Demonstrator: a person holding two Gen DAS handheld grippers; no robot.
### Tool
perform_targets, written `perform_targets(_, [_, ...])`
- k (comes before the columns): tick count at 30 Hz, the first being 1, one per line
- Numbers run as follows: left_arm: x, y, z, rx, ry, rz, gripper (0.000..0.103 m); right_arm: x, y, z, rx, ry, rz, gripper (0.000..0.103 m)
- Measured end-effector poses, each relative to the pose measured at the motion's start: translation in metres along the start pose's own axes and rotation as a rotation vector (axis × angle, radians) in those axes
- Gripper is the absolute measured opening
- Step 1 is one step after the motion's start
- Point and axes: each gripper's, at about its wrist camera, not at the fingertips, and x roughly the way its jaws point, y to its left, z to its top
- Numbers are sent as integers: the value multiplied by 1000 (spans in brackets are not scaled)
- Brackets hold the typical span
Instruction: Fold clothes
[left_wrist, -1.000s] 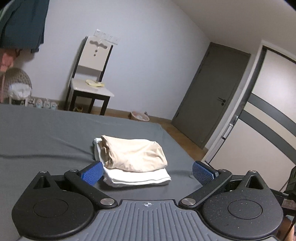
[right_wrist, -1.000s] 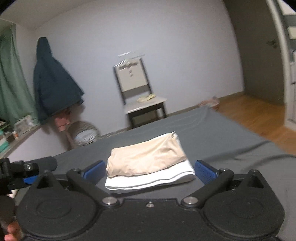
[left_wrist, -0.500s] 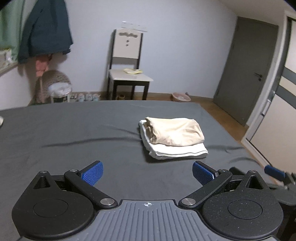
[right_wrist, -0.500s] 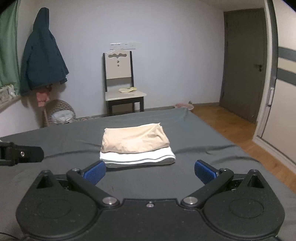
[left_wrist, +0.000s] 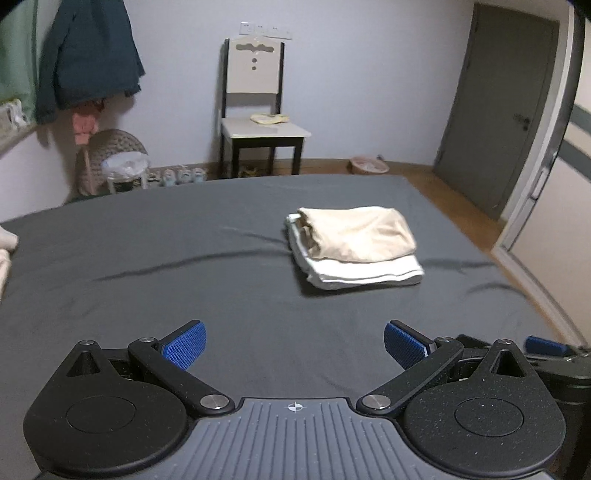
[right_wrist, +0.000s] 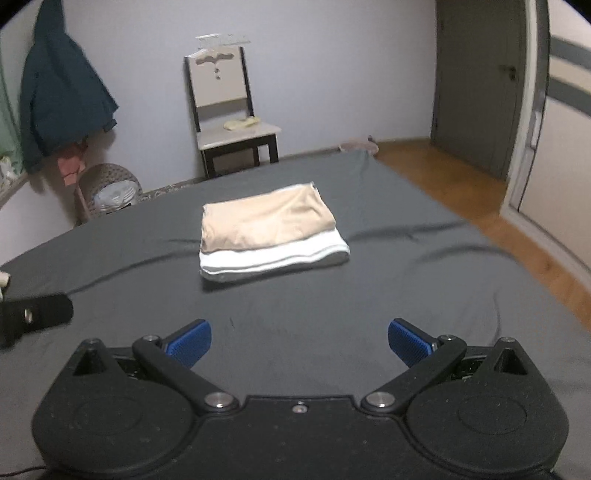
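My L gripper (left_wrist: 293, 345): wide, empty.
My R gripper (right_wrist: 299, 343): wide, empty.
Beige garment (right_wrist: 264, 219): folded atop white garment (right_wrist: 275, 256), far on bed (right_wrist: 332, 314).

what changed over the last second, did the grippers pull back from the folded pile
Yes. Both the left gripper and the right gripper drew back from the folded beige garment stacked on the folded white garment, which now lies farther ahead on the dark grey bed sheet. Both stayed open and empty. The pile itself did not visibly move or unfold.
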Motion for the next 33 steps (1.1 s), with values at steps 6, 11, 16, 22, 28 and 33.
perform_targets(6, [9, -20, -11, 155, 25, 105, 103, 7, 1, -10, -51, -22, -57, 103])
perform_targets(11, [7, -26, -12, 166, 19, 78, 103, 8, -3, -16, -47, -33, -63, 103])
perform_targets(16, [11, -21, -13, 125, 38, 50, 103, 12, -7, -17, -40, -13, -46, 103])
perform_targets(22, [18, -14, -16, 74, 59, 36, 103, 13, -7, -18, -40, -4, -30, 103])
perform_targets(28, [22, -12, -19, 57, 72, 29, 103, 11, -5, -21, -54, -15, -33, 103])
perform_targets(33, [22, -11, -19, 61, 79, 34, 103, 10, -4, -22, -62, -20, -40, 103])
